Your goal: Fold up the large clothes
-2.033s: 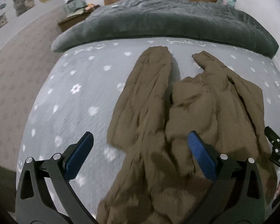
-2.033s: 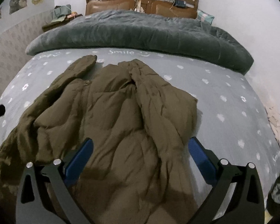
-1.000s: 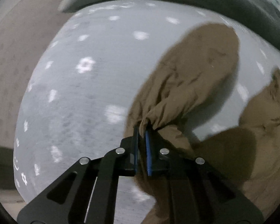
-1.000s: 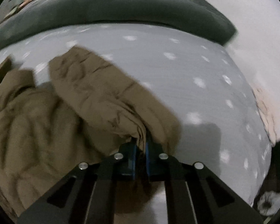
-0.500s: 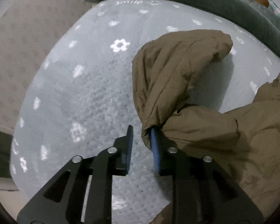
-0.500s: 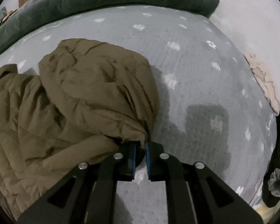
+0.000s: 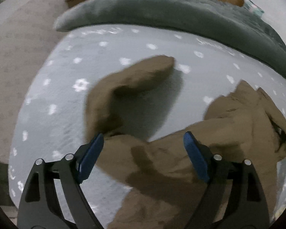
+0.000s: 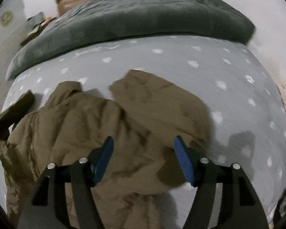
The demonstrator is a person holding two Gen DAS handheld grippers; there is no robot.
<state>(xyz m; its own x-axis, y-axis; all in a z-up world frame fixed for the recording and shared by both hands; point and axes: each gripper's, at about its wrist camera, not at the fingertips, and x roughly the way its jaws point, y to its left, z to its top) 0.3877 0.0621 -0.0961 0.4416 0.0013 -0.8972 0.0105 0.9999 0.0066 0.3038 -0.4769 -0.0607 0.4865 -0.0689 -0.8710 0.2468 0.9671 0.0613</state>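
So the puffy olive-brown padded jacket lies spread on the grey flower-print bedsheet. Left gripper and right gripper are both opening, nothing pinched, fabric loose underneath. Left sleeve runs toward 1 o'clock, nearest the left hand.

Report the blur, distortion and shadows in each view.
Left wrist view: motion blur smears the brown jacket and its sleeve, which throws a soft shadow on the grey bedsheet; fisheye bends the bed. Right wrist view: milder blur, the gripper's shadow beside the jacket's right edge.
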